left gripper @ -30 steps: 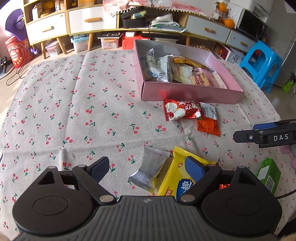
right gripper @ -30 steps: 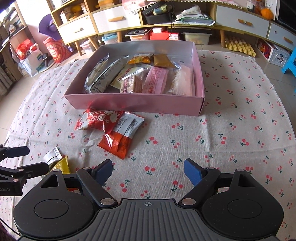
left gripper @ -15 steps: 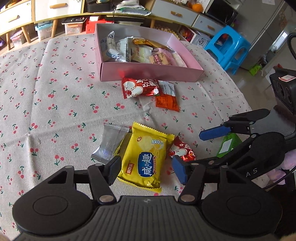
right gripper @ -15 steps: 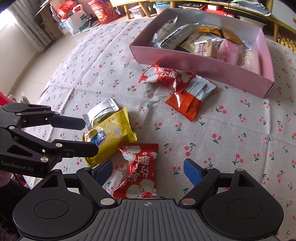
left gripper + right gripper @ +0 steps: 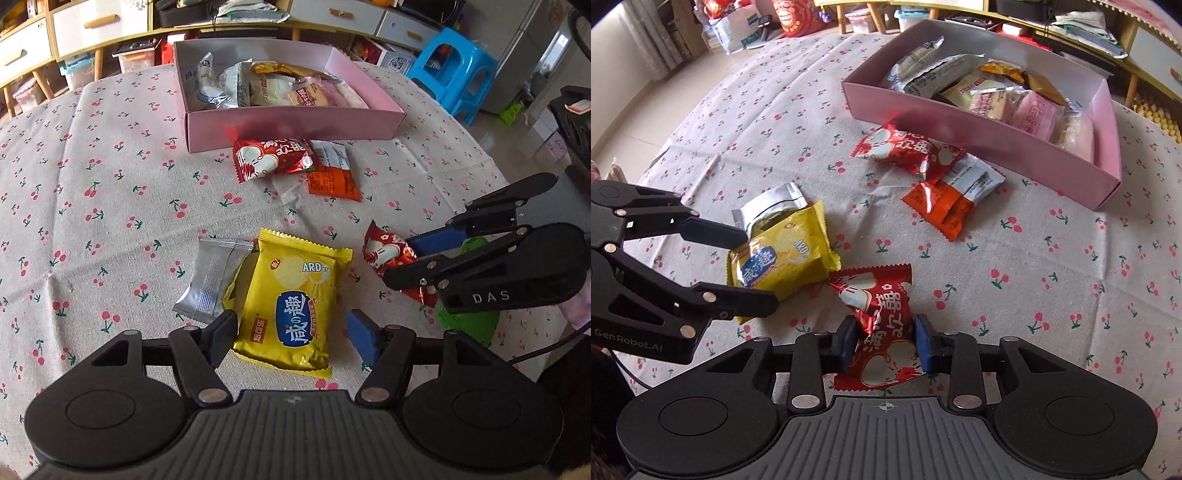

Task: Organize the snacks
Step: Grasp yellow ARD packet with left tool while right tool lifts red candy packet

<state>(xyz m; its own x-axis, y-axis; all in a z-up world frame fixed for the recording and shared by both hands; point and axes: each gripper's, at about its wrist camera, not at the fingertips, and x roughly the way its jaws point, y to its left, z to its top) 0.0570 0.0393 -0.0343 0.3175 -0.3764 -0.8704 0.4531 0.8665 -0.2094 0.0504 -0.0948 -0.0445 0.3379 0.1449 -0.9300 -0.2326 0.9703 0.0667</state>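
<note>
On the cherry-print cloth lies a yellow snack packet (image 5: 291,302), and my left gripper (image 5: 293,338) straddles its near end. Those jaws are opening; the right pad stands clear of the packet. A silver packet (image 5: 212,280) lies partly under the yellow one. My right gripper (image 5: 885,341) is closing and its pads press on a red snack packet (image 5: 882,317). Further off, a second red packet (image 5: 273,160) and an orange packet (image 5: 332,181) lie in front of the pink box (image 5: 295,125), which holds several wrapped snacks.
A green packet (image 5: 469,325) lies under the right gripper near the table's right edge. Beyond that edge stands a blue stool (image 5: 454,70). Low cabinets and storage bins line the far wall.
The right jaws have closed from wide apart onto the red packet. The left jaws came in around the yellow packet and stand a little narrower than a second ago.
</note>
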